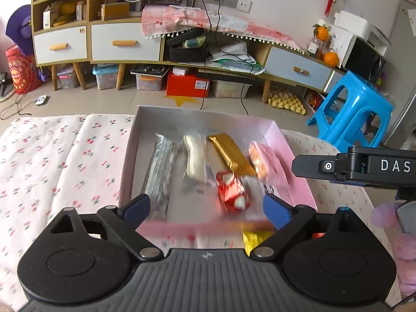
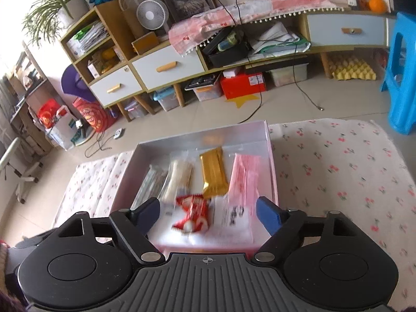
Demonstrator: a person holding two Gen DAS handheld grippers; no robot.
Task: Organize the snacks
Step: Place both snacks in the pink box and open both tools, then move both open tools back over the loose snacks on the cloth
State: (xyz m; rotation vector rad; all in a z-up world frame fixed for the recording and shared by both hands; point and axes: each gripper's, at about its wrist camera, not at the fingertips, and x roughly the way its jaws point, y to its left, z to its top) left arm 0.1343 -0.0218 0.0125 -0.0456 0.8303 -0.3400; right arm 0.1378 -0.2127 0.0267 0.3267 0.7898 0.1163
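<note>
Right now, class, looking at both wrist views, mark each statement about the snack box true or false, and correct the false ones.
1. The gold packet lies inside the pink box. True.
2. The left gripper is clamped on the red snack. False: its jaws stand open, holding nothing.
3. The right gripper is open. True.
4. The box sits on bare wood. False: it rests on a cherry-print cloth.
</note>
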